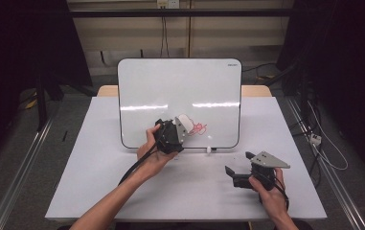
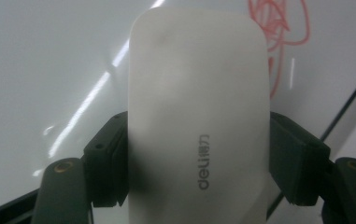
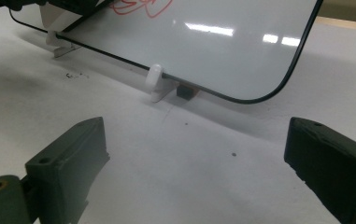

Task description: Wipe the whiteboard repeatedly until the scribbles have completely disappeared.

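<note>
A whiteboard [image 1: 180,86] stands propped on the grey table, with a red scribble [image 1: 199,128] near its lower middle. My left gripper [image 1: 180,125] is shut on a white eraser [image 2: 196,116], whose far end sits just left of the red scribble [image 2: 278,32] in the left gripper view. Both black pads [image 2: 110,163] press the eraser's sides. My right gripper [image 1: 237,163] rests low at the table's front right, jaws open with nothing between them. In the right gripper view its fingers [image 3: 73,158] frame the board's lower edge and a white clip foot [image 3: 154,77].
The whiteboard [image 3: 203,42] stands on small white feet [image 1: 209,149] near the table's middle. Bare table top [image 1: 98,182] lies at the front left. Dark floor, rails and cables surround the table; a wooden strip shows behind the board.
</note>
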